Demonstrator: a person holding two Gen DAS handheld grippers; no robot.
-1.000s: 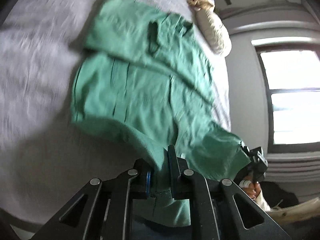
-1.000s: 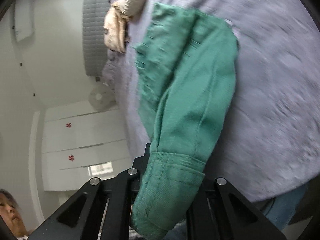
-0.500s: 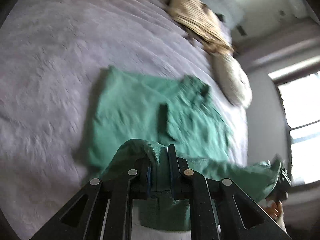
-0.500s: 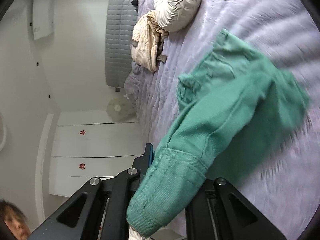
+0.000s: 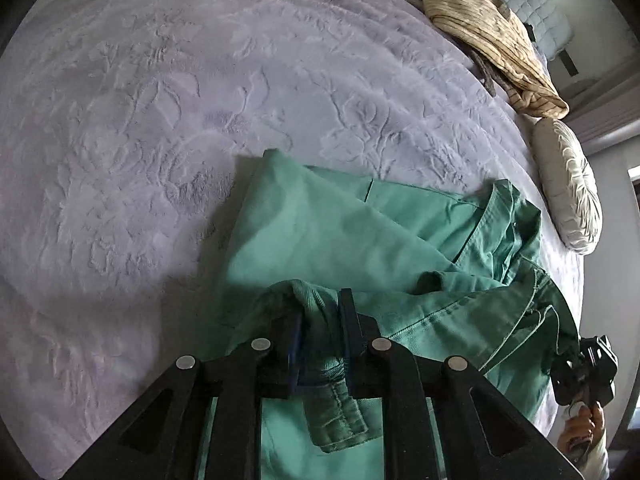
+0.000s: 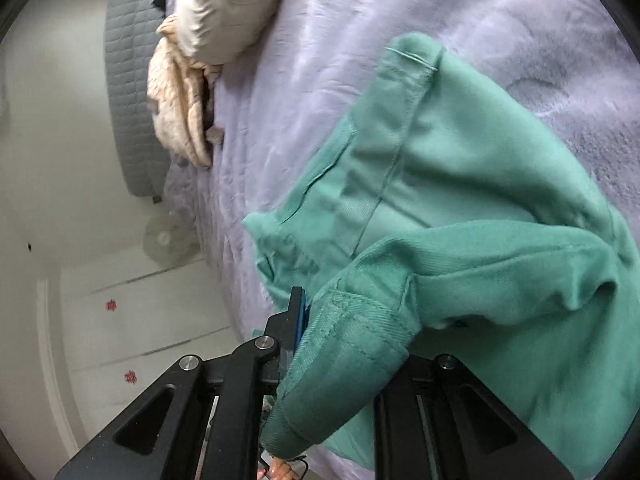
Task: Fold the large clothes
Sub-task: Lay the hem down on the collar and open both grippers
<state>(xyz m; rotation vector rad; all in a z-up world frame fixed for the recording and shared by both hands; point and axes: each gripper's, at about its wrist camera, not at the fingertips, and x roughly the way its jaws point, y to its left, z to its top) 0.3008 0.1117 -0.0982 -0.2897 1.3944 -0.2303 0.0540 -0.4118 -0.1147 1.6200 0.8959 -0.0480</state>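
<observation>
Spread across nearly all of both views: a lilac bedspread (image 5: 168, 112) with a raised floral pattern. At its far end, a grey quilted headboard (image 6: 128, 92), seen only at the frame edge.

Lying on the bedspread, near the middle and toward the near edge: the green garment (image 5: 320, 232), doubled over itself, with one folded layer flat on the cover and a second layer raised above it by both grippers. Stitched hems and a seam visible along the raised part.

Far right on the bed in the left wrist view: a round pleated white cushion (image 5: 568, 184), and just beyond it a crumpled beige striped cloth (image 5: 488, 32), touching or nearly touching the cushion.

Pale cabinet doors (image 6: 140, 312) with small red marks off the far side of the bed.

Left gripper (image 5: 320, 320): narrow gap between the fingers, a bunched green hem clamped between them, jaws lately easing a little wider yet pressing the cloth.

Right gripper (image 6: 348, 320): thick green cuff filling the gap, draped over the far finger, so only one finger visible; jaws lately easing wider, cloth held between.
</observation>
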